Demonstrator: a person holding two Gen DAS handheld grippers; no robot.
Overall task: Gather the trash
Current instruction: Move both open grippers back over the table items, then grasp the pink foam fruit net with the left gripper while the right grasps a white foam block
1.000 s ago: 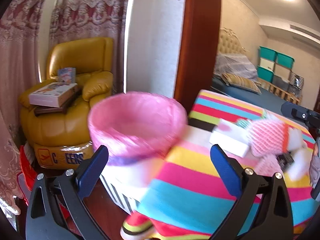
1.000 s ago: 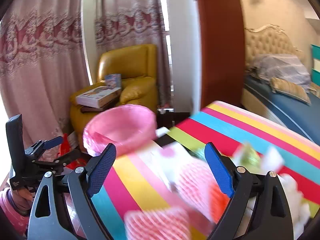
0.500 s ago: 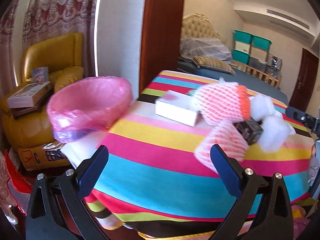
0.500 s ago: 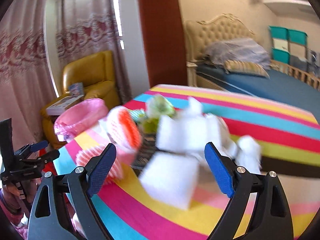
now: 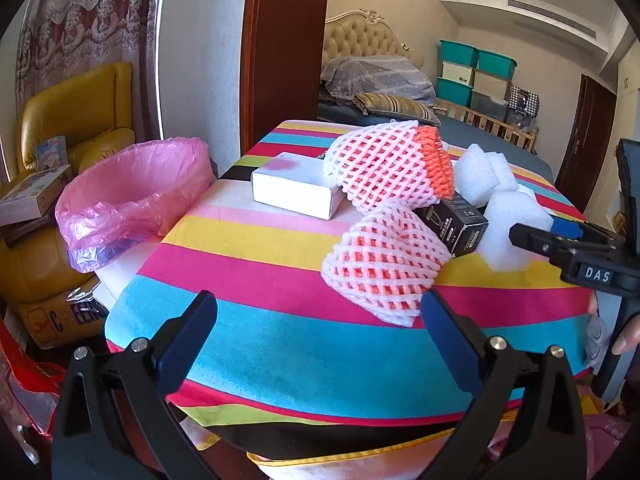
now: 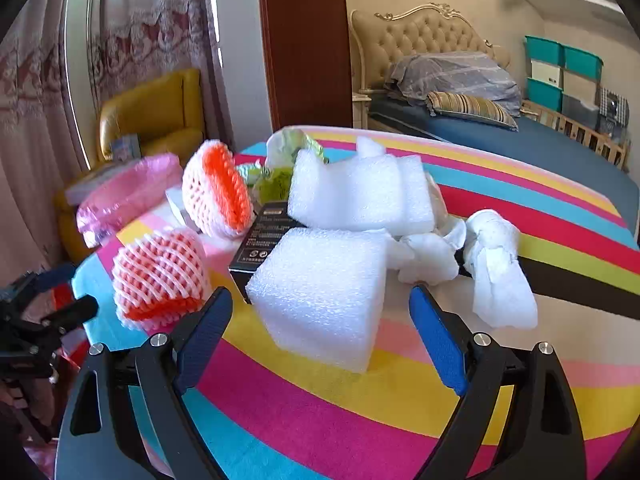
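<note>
Pink-lined bin (image 5: 132, 196) stands off the bench's (image 5: 280, 336) left edge; then box (image 5: 296, 188), two nets (image 5: 386, 264), foam (image 6: 324, 296), tissue (image 6: 496, 264). Left gripper (image 5: 318, 332) and right gripper (image 6: 320, 332): jaws apart, empty.

Yellow armchair (image 5: 76, 120) sits back left by the lace curtain (image 5: 88, 28), a flat box (image 5: 32, 196) lying on its seat. A dark wood door frame (image 5: 284, 48) stands behind the striped tablecloth (image 5: 280, 332). Beyond it there's a bed with a tufted headboard (image 6: 416, 36), a striped pillow (image 6: 468, 106) and a grey cover (image 6: 452, 72). Teal bins (image 5: 476, 60) are stacked at the far wall.
</note>
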